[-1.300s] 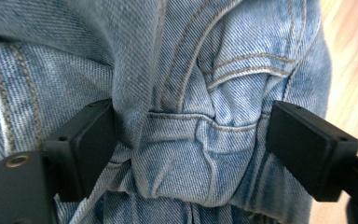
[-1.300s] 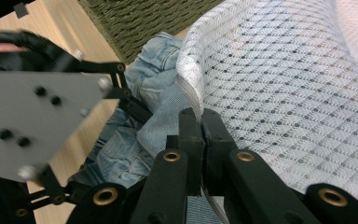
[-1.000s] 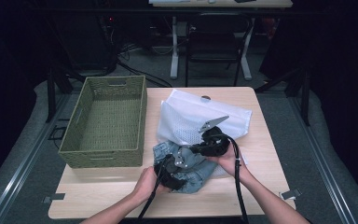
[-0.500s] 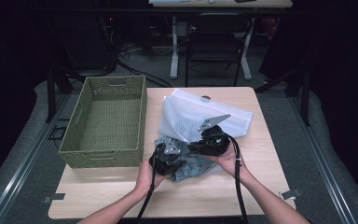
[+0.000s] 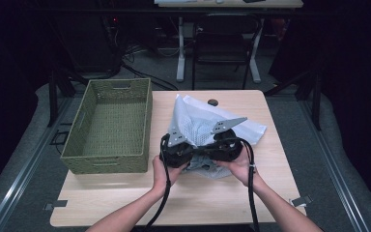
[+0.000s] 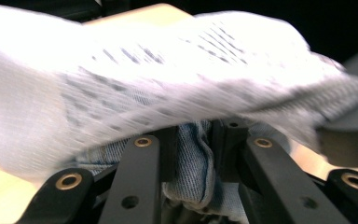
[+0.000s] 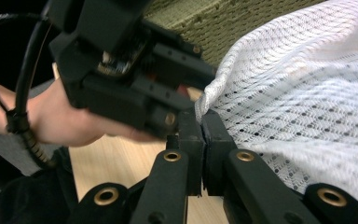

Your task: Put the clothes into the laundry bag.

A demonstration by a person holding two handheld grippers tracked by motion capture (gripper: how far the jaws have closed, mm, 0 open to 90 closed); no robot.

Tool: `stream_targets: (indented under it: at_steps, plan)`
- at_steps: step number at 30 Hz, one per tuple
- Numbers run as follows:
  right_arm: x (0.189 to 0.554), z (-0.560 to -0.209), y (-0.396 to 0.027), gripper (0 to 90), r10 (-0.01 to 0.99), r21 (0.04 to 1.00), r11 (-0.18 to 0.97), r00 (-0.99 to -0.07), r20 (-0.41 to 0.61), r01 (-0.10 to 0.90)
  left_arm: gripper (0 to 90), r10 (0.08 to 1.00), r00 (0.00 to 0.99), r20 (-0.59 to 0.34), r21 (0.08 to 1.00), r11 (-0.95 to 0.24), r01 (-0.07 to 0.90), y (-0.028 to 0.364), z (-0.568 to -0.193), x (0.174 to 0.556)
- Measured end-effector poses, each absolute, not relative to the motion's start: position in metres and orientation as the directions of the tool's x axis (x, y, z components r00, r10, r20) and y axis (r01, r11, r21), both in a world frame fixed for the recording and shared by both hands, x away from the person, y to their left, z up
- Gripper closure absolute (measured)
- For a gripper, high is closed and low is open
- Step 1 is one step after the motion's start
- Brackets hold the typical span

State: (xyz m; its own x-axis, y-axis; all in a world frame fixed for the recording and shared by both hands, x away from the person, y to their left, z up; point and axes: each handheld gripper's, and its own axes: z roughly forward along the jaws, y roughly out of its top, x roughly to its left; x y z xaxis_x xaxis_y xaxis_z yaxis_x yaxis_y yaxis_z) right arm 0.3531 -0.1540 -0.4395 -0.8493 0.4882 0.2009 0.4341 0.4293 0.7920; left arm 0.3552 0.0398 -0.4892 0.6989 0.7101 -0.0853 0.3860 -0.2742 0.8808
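In the high view my two hands sit side by side just below the centre of the frame, over the light wooden table (image 5: pixel 125 208). My left gripper (image 5: pixel 178 151) has just been closing, and in the left gripper view its jaws are clamped on a fold of faded blue denim cloth (image 6: pixel 193 163), which bunches up between the black fingers (image 6: pixel 142 177) at the bottom middle of the frame. My right gripper (image 5: pixel 224 147) has its jaws pressed tight on the edge of the white mesh laundry bag (image 7: pixel 307 102), which fills the right side of the right gripper view. In the high view the bag (image 5: pixel 195 123) rises in a peak at the centre, above both grippers. The olive-green woven basket (image 5: pixel 111 159) stands at the left of the table, beside my left hand.
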Motion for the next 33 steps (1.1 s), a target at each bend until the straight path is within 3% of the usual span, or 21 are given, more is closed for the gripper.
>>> stream_targets:
  at_steps: [4, 10, 22, 27, 33]
  plan:
    - [0.357, -0.447, -0.156, 88.8, 0.510, 0.759, 0.460, -0.837, 0.200, 0.461, 74.5, 0.690, 0.722, -0.053, 0.832, -0.369, 0.413, 0.033, -0.501, 0.364]
    - [0.362, -0.462, -0.154, 88.6, 0.527, 0.713, 0.512, -0.830, 0.180, 0.479, 71.5, 0.657, 0.749, -0.085, 0.777, -0.426, 0.462, 0.035, -0.524, 0.372]
    - [0.368, -0.474, -0.154, 88.6, 0.548, 0.677, 0.549, -0.823, 0.150, 0.490, 41.5, 0.554, 0.832, -0.041, 0.681, -0.593, 0.429, 0.046, -0.514, 0.354]
    - [0.368, -0.476, -0.153, 88.6, 0.546, 0.672, 0.560, -0.826, 0.141, 0.485, 35.5, 0.559, 0.828, -0.035, 0.678, -0.595, 0.431, 0.059, -0.512, 0.343]
    - [0.369, -0.475, -0.154, 88.5, 0.548, 0.676, 0.559, -0.826, 0.134, 0.480, 33.4, 0.649, 0.761, 0.009, 0.697, -0.550, 0.461, 0.081, -0.506, 0.341]
